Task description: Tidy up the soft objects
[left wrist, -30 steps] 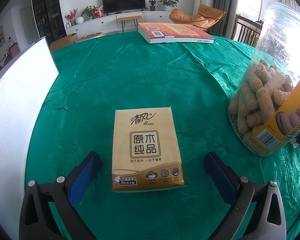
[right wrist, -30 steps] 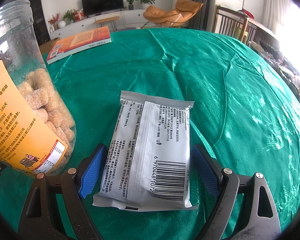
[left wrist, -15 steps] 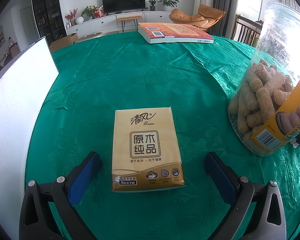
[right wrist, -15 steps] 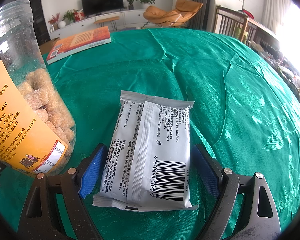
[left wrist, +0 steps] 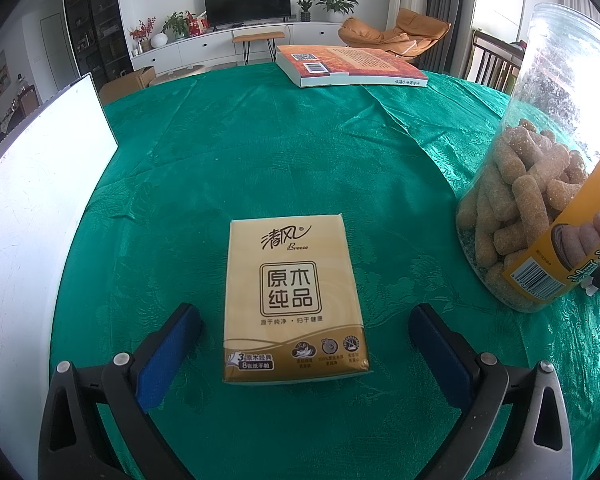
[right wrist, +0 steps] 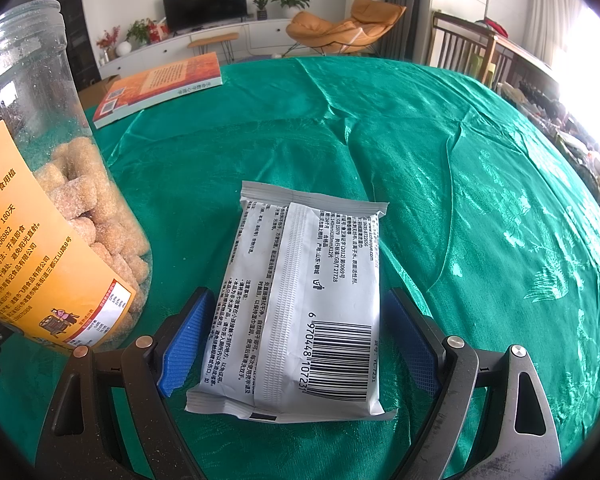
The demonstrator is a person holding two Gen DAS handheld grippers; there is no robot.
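Left gripper [left wrist: 305, 322] jaws wide, straddling tissue pack [left wrist: 294, 300], no contact. Right gripper [right wrist: 296, 324] jaws wide, flanking wipes pack [right wrist: 300, 304].

Living room, perhaps sunlit: television [left wrist: 247, 1], armchair [left wrist: 396, 32]

Right of my left fingers, the snack jar [left wrist: 540, 184] runs off the frame edge, its label cut short. The white board [left wrist: 32, 216] left of them is cropped too. The small print on the white packet [right wrist: 300, 300] between my right fingers is unreadable to me.
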